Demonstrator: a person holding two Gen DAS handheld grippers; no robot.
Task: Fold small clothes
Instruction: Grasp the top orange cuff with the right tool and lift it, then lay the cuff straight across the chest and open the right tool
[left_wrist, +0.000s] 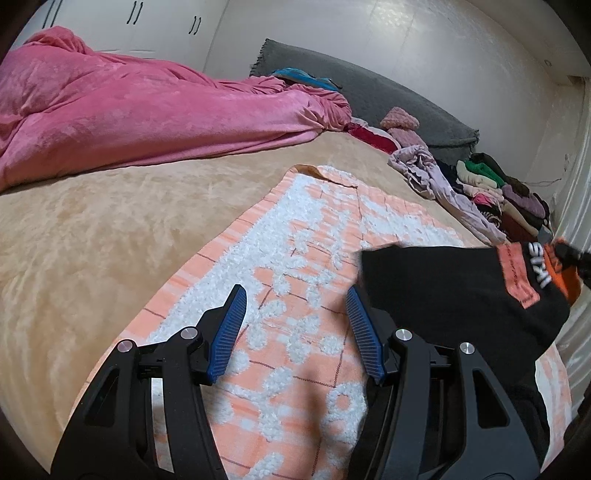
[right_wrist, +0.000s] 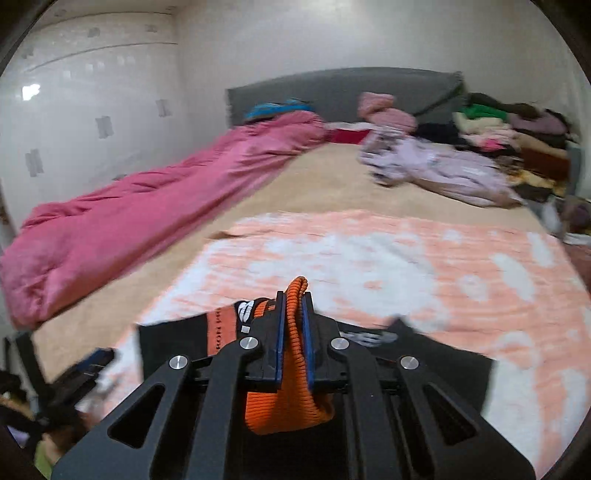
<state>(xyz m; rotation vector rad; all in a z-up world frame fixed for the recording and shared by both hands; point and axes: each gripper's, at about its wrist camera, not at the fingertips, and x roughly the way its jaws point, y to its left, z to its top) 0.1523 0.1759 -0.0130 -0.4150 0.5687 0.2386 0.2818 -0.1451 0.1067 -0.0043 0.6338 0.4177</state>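
Observation:
A small black garment (left_wrist: 443, 291) with an orange ribbed waistband (right_wrist: 295, 354) and white lettering hangs lifted above the orange-and-white towel (left_wrist: 303, 258). My right gripper (right_wrist: 293, 295) is shut on that orange waistband, and the black cloth (right_wrist: 436, 365) drapes below it on both sides. The same gripper (left_wrist: 570, 256) shows at the right edge of the left wrist view, holding the band up. My left gripper (left_wrist: 295, 295) hovers low over the towel with its blue pads apart and nothing between them; its right finger (left_wrist: 364, 332) sits just beside the hanging black cloth.
The towel (right_wrist: 369, 258) lies on a beige bedspread (left_wrist: 110, 229). A pink duvet (left_wrist: 129, 110) runs along the left side. A lilac garment (right_wrist: 443, 170) and a pile of clothes (left_wrist: 498, 192) lie at the far right by the grey headboard (right_wrist: 343, 92).

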